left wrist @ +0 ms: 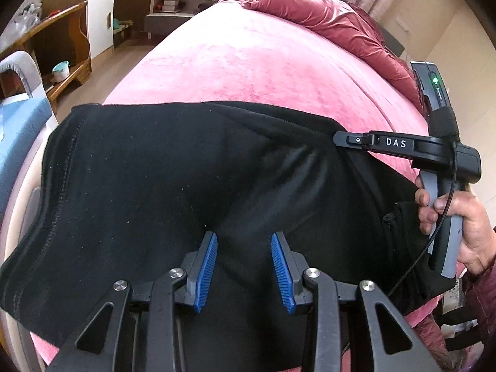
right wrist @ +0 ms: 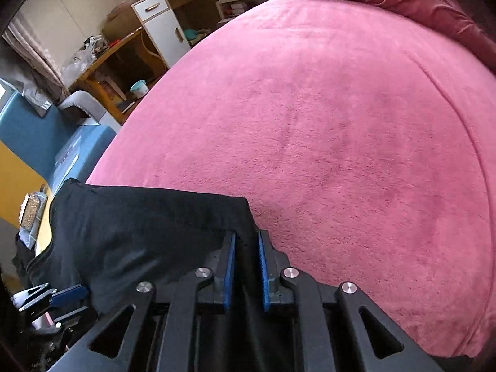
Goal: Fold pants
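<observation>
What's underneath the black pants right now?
The black pants lie spread on the pink bedspread, which shows beyond their far edge and at both sides. Whatever sits directly beneath the fabric is covered, so whether anything else lies under them cannot be seen.

The left wrist view looks steeply down along its own claw (left wrist: 244, 271), whose blue pads fill the lower middle of the frame, close over the black pants (left wrist: 155, 186) on the pink bed (left wrist: 263, 62). The right wrist view sits likewise behind its claw (right wrist: 247, 268) at lower middle, facing across the same bed (right wrist: 341, 124). Both share the pants (right wrist: 139, 223), the bed, the red quilt (left wrist: 325, 21) at upper right and the white cabinet (left wrist: 100, 12) at upper left. The right claw shows at the left view's right edge (left wrist: 344, 140).
</observation>
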Motion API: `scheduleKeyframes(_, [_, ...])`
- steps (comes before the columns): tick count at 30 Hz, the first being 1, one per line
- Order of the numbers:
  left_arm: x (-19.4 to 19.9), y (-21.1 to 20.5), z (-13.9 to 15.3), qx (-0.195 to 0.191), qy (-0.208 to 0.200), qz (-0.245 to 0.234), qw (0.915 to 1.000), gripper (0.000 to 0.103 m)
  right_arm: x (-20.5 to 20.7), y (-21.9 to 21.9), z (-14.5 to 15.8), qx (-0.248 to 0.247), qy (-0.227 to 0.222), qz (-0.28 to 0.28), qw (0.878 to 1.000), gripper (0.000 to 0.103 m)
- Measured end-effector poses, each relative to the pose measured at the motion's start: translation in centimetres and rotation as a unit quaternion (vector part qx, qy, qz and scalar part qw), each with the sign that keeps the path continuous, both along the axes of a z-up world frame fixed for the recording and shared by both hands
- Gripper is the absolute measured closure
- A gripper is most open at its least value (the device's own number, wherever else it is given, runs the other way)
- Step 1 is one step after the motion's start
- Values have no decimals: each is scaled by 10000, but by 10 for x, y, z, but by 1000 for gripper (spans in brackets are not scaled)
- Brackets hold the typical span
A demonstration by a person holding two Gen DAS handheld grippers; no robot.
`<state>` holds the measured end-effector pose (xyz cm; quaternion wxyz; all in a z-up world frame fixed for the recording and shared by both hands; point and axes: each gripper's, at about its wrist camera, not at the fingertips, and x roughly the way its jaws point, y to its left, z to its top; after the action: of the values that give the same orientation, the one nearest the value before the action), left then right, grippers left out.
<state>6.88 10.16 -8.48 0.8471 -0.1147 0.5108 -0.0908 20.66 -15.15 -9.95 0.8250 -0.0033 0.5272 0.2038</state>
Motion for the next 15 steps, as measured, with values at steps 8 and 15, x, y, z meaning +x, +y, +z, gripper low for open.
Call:
scheduleKeyframes(8, [-18,5,15,-21,-154,12,9999,59,-31,-6,25,-13,-273,-183,9995,53])
scheduleKeyframes(15, [-26,13,27,-25,-294,69,9995,54,-78,-3,48,103,-458,-41,9989,51])
